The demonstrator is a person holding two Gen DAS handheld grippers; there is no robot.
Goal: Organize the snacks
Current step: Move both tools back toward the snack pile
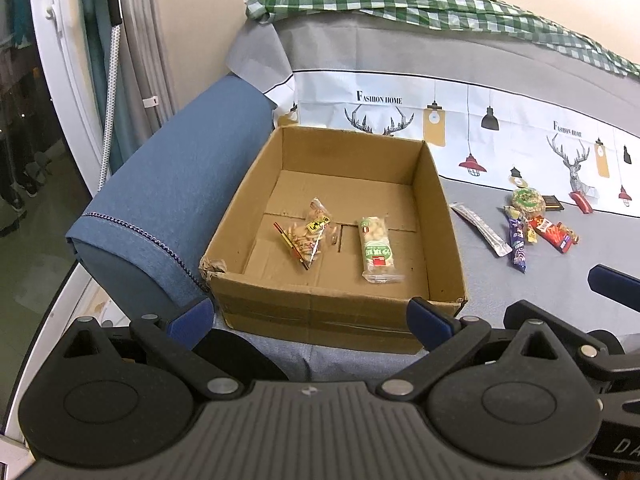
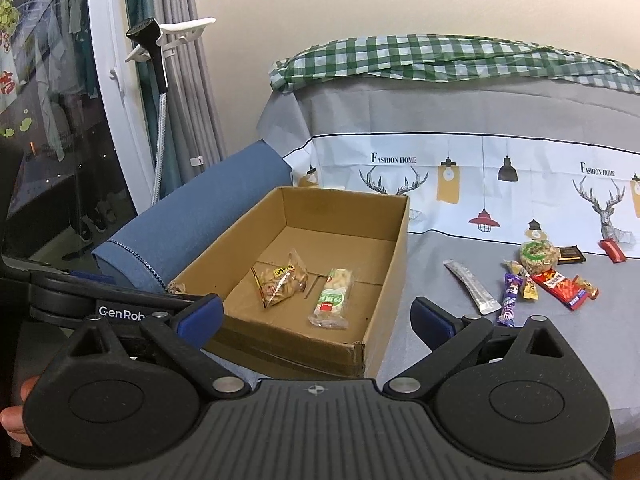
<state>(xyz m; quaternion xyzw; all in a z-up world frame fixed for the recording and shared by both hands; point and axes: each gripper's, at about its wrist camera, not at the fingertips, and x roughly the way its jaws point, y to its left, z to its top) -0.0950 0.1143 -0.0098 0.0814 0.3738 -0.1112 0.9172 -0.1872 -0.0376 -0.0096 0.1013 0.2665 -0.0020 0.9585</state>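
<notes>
An open cardboard box (image 1: 320, 304) (image 2: 396, 240) stands on the grey cover against a blue armrest. Inside lie a clear bag of small crackers (image 1: 306, 236) (image 2: 280, 282) and a green-labelled rice cracker pack (image 1: 376, 250) (image 2: 334, 298). To the right of the box lies a cluster of snacks: a silver stick (image 1: 480, 228) (image 2: 472, 286), a purple bar (image 1: 516, 244) (image 2: 508, 300), a red pack (image 1: 554, 234) (image 2: 564, 290) and a round green-labelled snack (image 1: 528, 200) (image 2: 538, 256). My left gripper (image 1: 310, 318) is open and empty just before the box's near wall. My right gripper (image 2: 316, 316) is open and empty before the box's near right corner.
The blue armrest (image 1: 172, 208) (image 2: 188, 224) borders the box on the left. A printed white cloth (image 1: 460, 120) and a green checked cloth (image 2: 420, 58) cover the backrest. A dark chocolate bar (image 2: 572, 255) and a small red packet (image 2: 612, 250) lie farther right. A garment steamer (image 2: 158, 64) stands by the window.
</notes>
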